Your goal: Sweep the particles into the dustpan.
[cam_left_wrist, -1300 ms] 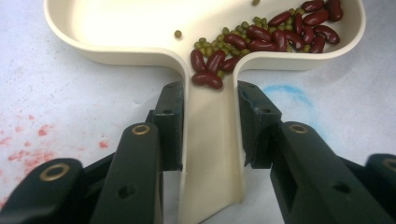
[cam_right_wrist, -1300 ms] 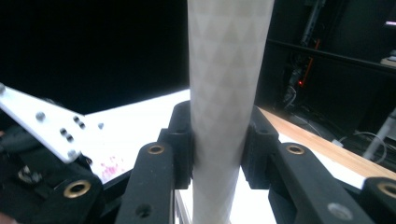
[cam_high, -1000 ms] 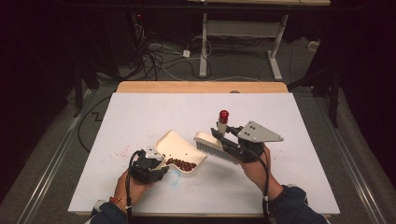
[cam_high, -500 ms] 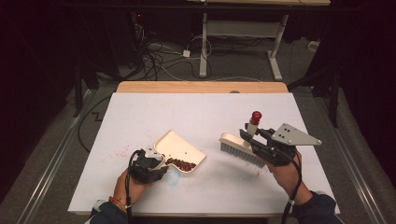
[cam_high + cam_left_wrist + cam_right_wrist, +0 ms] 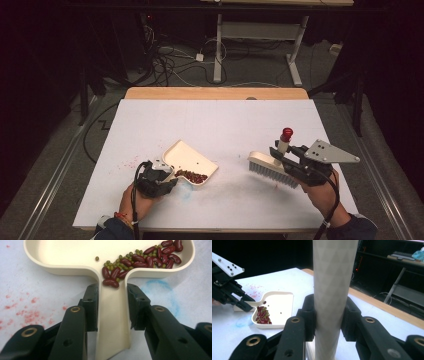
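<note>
1. My left gripper (image 5: 167, 181) has its jaws clamped on the handle of the cream dustpan (image 5: 112, 255), one pad on each side.
2. The dustpan rests on the white table (image 5: 210, 125), left of centre, near the front edge.
3. Red kidney beans (image 5: 150, 257) and small green mung beans (image 5: 120, 261) lie heaped in the pan's near corner and spill into the handle channel.
4. My right gripper (image 5: 282, 160) has its jaws pinched on the pale handle of the brush (image 5: 272, 170); the handle stands upright, its tip red.
5. The brush bristles rest on the table, well apart from the dustpan, to its right.
6. Red specks (image 5: 27, 315) and a blue smear (image 5: 162, 290) mark the table beside the pan.
</note>
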`<state>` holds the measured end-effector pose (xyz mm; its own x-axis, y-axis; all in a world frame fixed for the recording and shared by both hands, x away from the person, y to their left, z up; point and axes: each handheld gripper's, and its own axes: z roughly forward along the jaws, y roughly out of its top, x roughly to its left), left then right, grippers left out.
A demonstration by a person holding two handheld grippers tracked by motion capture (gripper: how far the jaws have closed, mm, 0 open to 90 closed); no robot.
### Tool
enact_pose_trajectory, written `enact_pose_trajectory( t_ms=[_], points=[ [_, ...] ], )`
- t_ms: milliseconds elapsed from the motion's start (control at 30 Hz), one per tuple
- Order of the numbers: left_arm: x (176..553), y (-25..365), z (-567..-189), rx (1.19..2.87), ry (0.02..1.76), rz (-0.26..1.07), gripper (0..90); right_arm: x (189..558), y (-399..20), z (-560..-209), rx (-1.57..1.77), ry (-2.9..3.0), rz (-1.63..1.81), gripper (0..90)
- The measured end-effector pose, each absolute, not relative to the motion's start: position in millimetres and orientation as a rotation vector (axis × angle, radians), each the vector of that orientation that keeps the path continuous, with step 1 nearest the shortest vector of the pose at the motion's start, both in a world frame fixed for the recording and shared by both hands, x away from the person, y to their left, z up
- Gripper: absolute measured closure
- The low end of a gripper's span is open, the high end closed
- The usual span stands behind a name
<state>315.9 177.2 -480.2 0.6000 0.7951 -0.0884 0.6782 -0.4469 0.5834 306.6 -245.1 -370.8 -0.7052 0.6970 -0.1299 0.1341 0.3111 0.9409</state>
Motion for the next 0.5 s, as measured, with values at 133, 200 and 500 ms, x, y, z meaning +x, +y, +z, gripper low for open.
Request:
enact_pose_trajectory(
  t_ms=[133,200,500],
  points=[
    [315.1,183.7,-479.9,2.230,1.174,0.260,63.5,305.0,-251.6,-373.9,0.743,2.068,1.394,70.0],
    [316.6,185.1,-480.2,2.226,1.183,0.264,63.6,303.8,-253.7,-375.8,0.750,2.077,1.388,70.0],
    [319.6,188.0,-481.5,2.232,1.190,0.286,63.5,294.5,-259.3,-379.1,0.747,2.146,1.352,69.9]
  ],
)
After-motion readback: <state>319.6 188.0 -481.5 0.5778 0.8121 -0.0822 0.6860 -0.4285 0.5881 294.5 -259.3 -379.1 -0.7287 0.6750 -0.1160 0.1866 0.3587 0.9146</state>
